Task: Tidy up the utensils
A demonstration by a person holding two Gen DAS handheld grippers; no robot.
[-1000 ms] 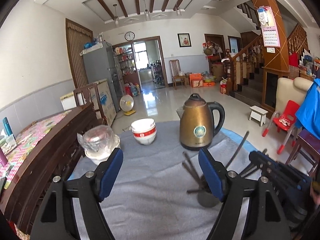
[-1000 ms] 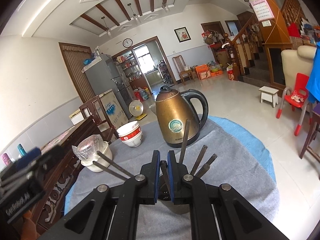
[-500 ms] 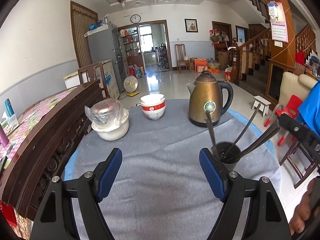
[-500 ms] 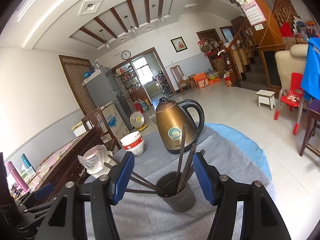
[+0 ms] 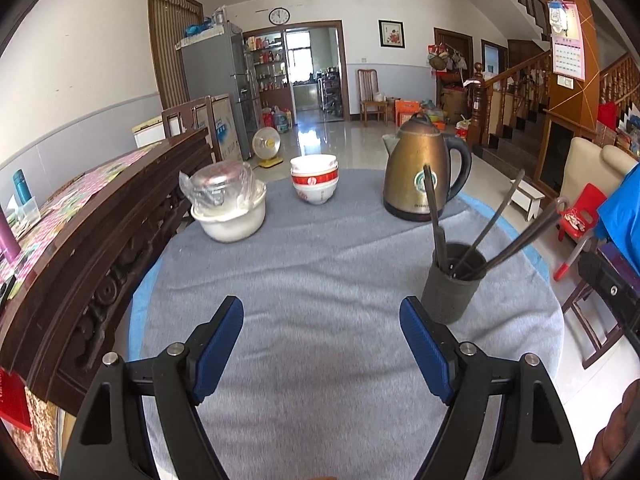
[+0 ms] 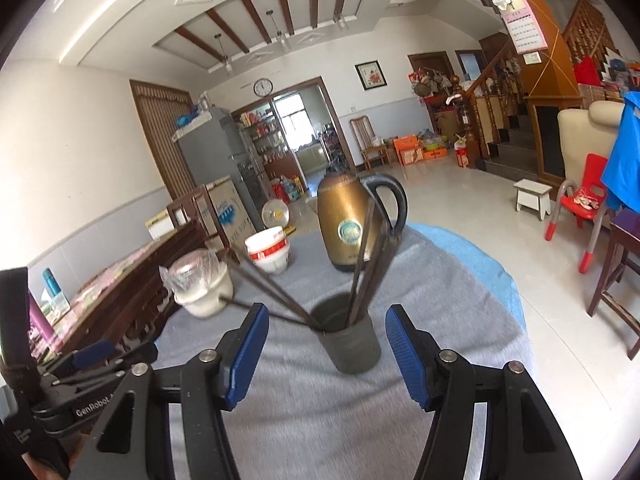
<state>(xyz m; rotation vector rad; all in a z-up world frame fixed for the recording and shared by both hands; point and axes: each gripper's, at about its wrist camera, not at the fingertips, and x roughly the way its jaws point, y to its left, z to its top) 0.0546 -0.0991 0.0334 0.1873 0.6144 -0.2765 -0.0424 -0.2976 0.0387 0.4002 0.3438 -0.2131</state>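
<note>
Utensils, dark slender metal-handled pieces [image 6: 366,256], stand fanned in dark grey cylindrical holder cup [image 6: 352,344] on round table's grey cloth [image 5: 320,280]. Right gripper [image 6: 326,354] hovers just behind cup, jaws wide apart, empty. Left gripper [image 5: 322,346] likewise spread, empty, over bare cloth. No loose utensils visible; sorting appears essentially finished. Bronze electric kettle [image 5: 420,176] behind.

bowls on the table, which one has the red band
The stacked bowls between the plastic-covered white bowl and the kettle; the covered bowl is plain white.
</note>
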